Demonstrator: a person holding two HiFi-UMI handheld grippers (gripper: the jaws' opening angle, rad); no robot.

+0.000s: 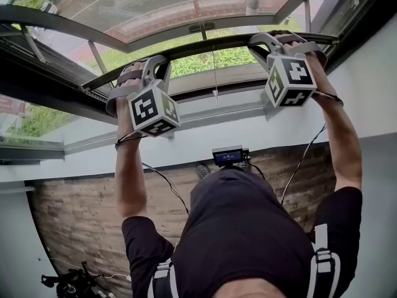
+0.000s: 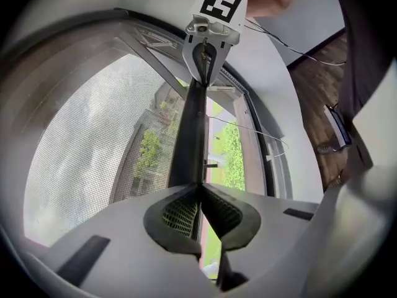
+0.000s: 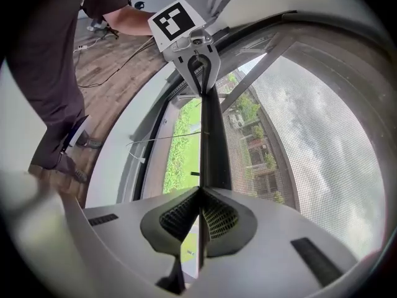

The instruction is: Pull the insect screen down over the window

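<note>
Left claw (image 2: pixel 200 190): is pinching the screen bar (image 2: pixel 189 141) tightly
Right claw (image 3: pixel 199 191): is clamping the same bar
Insect screen (image 3: pixel 310 141): is covering part of the window (image 1: pixel 217 58)

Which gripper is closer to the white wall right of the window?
Right. The right gripper clamps the screen bar at the end beside the wall; the left gripper clamps it toward the opposite end.

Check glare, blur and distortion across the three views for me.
Head view: bright daylight behind, screen bar silhouetted and bowed, torso dark. Left gripper view: fisheye, black corners, mesh crisp, jaws soft. Right gripper view: the same, no glare.
</note>
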